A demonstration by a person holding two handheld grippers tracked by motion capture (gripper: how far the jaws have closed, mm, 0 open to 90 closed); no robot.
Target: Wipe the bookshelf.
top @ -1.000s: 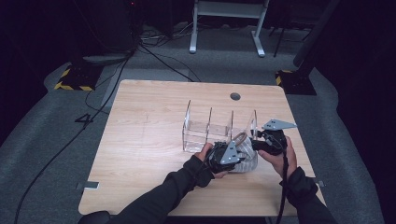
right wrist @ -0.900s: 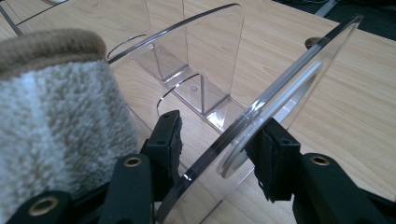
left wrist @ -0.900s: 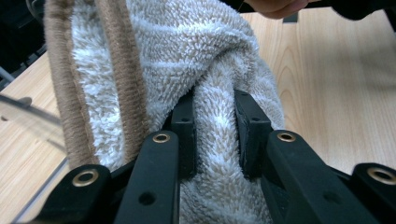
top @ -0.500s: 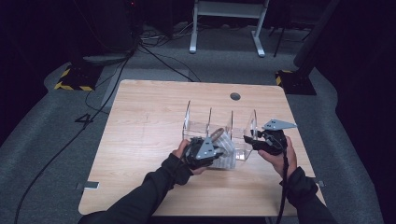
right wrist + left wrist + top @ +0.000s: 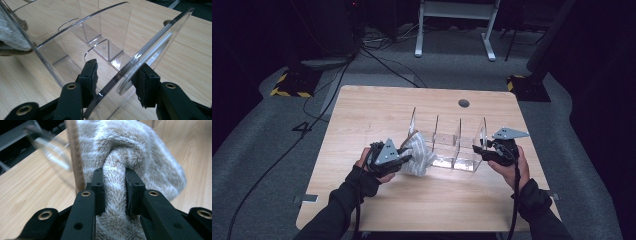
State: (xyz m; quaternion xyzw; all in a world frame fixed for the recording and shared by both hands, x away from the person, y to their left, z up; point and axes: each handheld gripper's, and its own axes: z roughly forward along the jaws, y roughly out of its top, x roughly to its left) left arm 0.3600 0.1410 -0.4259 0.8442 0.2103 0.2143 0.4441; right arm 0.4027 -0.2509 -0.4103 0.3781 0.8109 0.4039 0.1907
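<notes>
1. High view: the person's forearms enter from the bottom edge, dark sleeves angled inward over the light wooden table [image 5: 377, 210].
2. The left gripper [image 5: 404, 156] lies level, pointing right, its jaws clamped on a fold of the fluffy beige-and-white striped towel [image 5: 417, 155].
3. In the left gripper view the pads squeeze the towel [image 5: 117, 202] into a narrow ridge.
4. The towel sits at the left end of the clear acrylic divider rack [image 5: 452, 142].
5. The right gripper [image 5: 479, 150] points left; its jaws straddle the rack's end panel [image 5: 140, 57], partly spread; I cannot tell if they press it.
</notes>
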